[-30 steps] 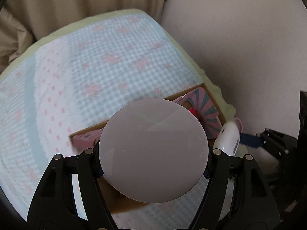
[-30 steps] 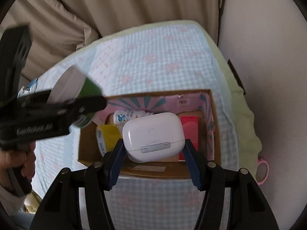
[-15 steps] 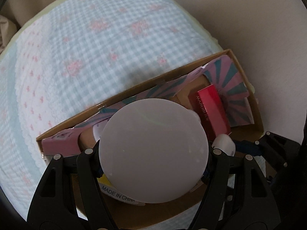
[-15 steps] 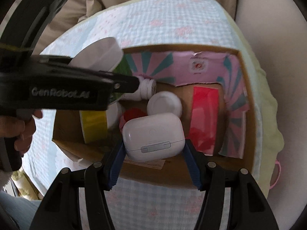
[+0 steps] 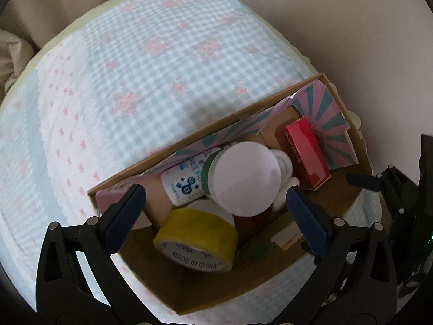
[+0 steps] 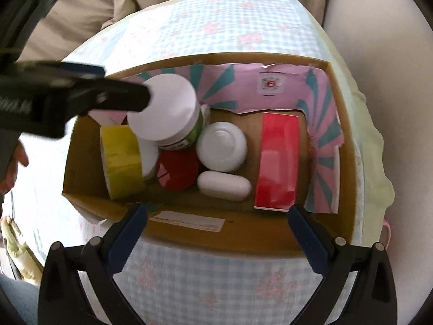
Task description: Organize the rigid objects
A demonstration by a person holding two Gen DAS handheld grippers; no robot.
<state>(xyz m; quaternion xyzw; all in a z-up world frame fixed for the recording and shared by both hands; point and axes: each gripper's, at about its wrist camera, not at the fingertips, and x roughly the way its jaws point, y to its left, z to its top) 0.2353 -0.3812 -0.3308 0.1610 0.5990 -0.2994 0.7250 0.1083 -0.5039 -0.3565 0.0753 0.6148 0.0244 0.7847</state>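
Right wrist view: the white earbud case (image 6: 224, 186) lies flat in the cardboard box (image 6: 343, 146), long axis left-right, below the right claw (image 6: 217, 220), whose jaws have just opened wide and empty. Left claw (image 5: 215, 203) likewise just opened; the white-lidded jar (image 5: 245, 176) rests tilted on other items, lid toward the camera.

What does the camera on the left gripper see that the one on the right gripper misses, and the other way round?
Only the left view shows the blue-printed white bottle lying in the box and the words on the tape's core. Only the right view shows the red round lid clearly, the white earbud case lying whole, and the person's hand. Both show the cardboard box, yellow tape roll, white-lidded jar, red box, small white round container and checked cloth. The left gripper and right gripper have just opened and hold nothing.
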